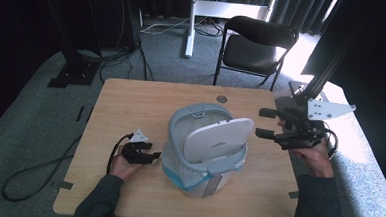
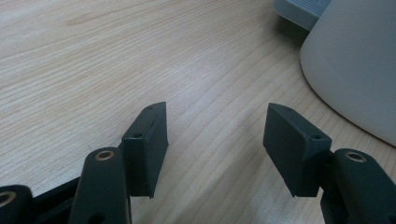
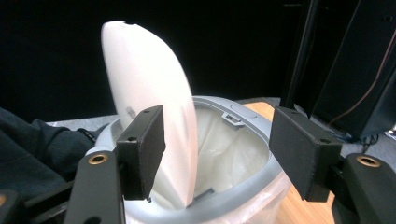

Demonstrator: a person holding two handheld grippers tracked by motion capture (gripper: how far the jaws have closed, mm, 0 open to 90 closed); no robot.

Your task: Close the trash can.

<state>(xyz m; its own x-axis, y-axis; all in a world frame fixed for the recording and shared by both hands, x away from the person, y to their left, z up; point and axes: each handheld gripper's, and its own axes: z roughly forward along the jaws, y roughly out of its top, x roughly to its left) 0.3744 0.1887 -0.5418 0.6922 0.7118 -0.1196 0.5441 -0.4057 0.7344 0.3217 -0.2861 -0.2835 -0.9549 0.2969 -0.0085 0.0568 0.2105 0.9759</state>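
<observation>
From above, we see a lidded bin standing mid-worktop, lid raised, a bag lining it. Our left tool lies just beside its base; our right tool hovers near the lid.

Left gripper view: jaws spread, empty, over wood, near the bin's wall.

Right gripper view: jaws spread, empty, before the upright lid.

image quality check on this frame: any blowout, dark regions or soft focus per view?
High view: window glare blows out the floor right of the chair; left edge is dark. Left gripper view: even light, bin wall soft. Right gripper view: black background, lid bright, near jaws slightly soft.
</observation>
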